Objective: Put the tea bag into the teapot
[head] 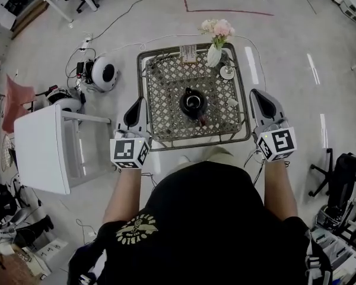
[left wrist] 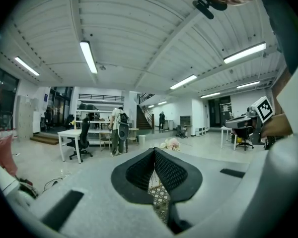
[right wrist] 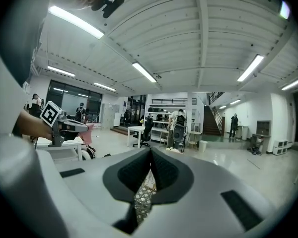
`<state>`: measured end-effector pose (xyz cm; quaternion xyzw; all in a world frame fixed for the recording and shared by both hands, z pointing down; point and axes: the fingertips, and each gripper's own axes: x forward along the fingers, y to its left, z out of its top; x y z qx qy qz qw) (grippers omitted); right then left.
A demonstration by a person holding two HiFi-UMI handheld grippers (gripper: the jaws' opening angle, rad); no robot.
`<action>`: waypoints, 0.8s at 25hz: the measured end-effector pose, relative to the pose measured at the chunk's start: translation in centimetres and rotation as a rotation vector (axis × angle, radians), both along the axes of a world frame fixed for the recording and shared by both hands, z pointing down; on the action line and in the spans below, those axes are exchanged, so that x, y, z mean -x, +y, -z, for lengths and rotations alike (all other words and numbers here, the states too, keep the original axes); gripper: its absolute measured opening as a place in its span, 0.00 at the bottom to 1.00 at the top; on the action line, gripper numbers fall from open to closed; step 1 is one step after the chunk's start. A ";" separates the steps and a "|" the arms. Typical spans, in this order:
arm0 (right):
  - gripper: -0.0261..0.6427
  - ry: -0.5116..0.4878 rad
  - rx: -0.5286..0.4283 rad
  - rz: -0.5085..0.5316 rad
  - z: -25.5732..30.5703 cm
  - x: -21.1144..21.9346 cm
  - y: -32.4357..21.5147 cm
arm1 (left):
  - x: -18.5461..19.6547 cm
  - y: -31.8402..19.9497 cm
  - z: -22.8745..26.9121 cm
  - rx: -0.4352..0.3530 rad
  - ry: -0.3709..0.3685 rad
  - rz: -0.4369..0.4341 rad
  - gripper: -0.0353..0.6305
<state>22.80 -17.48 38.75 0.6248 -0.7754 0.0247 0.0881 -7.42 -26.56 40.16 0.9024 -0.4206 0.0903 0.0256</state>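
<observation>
Two grippers are flanking the lattice-top table (head: 166, 94) in the head view — left gripper (head: 137, 107) and right gripper (head: 258, 100), both off its side edges. The black teapot (head: 193, 103) is sitting mid-table; the small white piece (head: 232, 102) right of it may be the tea bag, though we are not certain. In the left gripper view, the jaws are meeting at the tips, gripping nothing. In the right gripper view, likewise — pressed together, empty. We are judging that reaching in closed could nudge the tea bag off the lattice, or clip the flower vase (head: 214, 55).
</observation>
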 end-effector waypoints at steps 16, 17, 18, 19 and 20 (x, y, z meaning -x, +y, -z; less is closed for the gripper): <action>0.05 0.082 0.163 0.181 -6.5 -2.6 -6.1 | -3.0 -2.2 -2.6 0.053 -0.043 0.096 0.05; 0.05 0.077 0.172 0.185 -6.9 -2.7 -6.2 | -3.2 -2.3 -2.6 0.055 -0.046 0.098 0.05; 0.05 0.075 0.179 0.185 -7.4 -3.0 -6.4 | -3.4 -2.4 -2.7 0.057 -0.049 0.099 0.05; 0.05 0.075 0.186 0.186 -7.8 -3.2 -6.6 | -3.5 -2.5 -2.7 0.058 -0.054 0.101 0.05; 0.05 0.075 0.193 0.186 -8.3 -3.5 -6.8 | -3.7 -2.5 -2.8 0.060 -0.059 0.103 0.05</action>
